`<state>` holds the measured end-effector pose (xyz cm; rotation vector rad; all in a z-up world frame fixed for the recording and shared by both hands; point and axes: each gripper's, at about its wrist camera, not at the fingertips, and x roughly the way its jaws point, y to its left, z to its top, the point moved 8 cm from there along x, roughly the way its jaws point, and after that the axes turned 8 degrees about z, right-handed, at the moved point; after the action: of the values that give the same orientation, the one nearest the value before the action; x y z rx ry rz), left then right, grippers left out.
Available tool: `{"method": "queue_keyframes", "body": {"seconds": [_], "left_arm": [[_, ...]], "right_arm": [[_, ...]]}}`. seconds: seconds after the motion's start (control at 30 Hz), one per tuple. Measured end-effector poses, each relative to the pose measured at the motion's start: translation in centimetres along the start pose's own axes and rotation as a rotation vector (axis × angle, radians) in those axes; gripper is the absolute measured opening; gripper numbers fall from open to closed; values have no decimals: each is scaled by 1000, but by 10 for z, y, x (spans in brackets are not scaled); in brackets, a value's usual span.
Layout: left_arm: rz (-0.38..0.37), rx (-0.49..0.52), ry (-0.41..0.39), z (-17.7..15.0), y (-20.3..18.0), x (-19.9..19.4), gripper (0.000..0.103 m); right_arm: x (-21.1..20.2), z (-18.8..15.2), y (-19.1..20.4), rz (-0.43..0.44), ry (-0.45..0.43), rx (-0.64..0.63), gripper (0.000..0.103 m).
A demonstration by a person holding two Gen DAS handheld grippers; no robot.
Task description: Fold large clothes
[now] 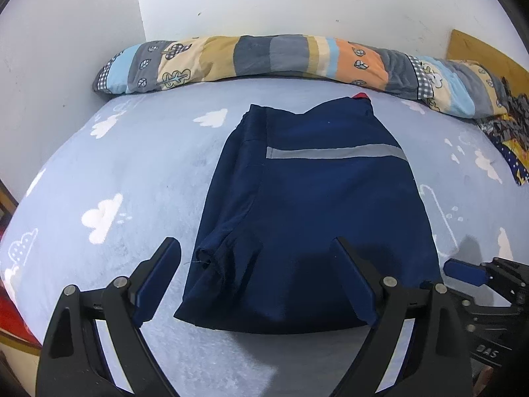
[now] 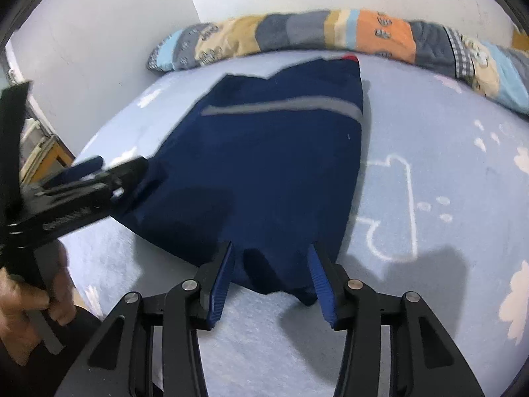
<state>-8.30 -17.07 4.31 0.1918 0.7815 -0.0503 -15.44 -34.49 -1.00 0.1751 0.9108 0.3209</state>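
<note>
On the light blue cloud-print bed sheet lies a folded navy garment with a grey stripe across it, long axis running away from both cameras toward a patchwork rolled quilt at the wall. Left gripper angled down over the near left edge of the garment, jaws spread wide, left finger over bare sheet, right finger over the cloth, nothing pinched. Right gripper also tilted down at the near right corner, jaws about half apart with the garment's hem lying between the blue pads; can't tell whether the pads press the cloth. A hand grips the left tool's handle, seen in the right wrist view
</note>
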Motion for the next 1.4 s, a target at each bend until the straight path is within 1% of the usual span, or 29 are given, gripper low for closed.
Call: {"method": "queue_keyframes", "body": {"seconds": [0.07,0.1,0.27,0.37,0.53,0.67,0.87,1.03,1.2,1.3,1.4], "left_arm": [[6,7,-5,0,0,-1,92],[8,9,-7,0,0,-1,92],[7,2,-8,0,1,-1,92],[7,7,-7,0,1,-1,92],[13,26,-20,1,-1,-3,92],[17,29,-21,1,-2,-3,92],[14,29,-22,1,-3,-2,92],[14,36,-30,2,-5,-3,92],[13,40,-35,2,-7,-3,92],[15,41,-39,3,-7,-2,93],[5,36,-29,4,-6,3,92]], "right_arm": [[10,-5,-6,-4,43,22,50],[10,-5,-6,-6,42,27,50],[-5,3,-5,8,-20,29,50],[-7,3,-4,17,-31,33,50],[-1,2,-3,16,-10,24,50],[7,-2,-4,15,29,34,50],[-1,3,-7,20,-10,55,50],[9,-3,-10,31,42,81,51],[-5,6,-10,27,-21,71,51],[-5,9,-16,31,-21,99,51],[-10,16,-26,39,-45,136,51]]}}
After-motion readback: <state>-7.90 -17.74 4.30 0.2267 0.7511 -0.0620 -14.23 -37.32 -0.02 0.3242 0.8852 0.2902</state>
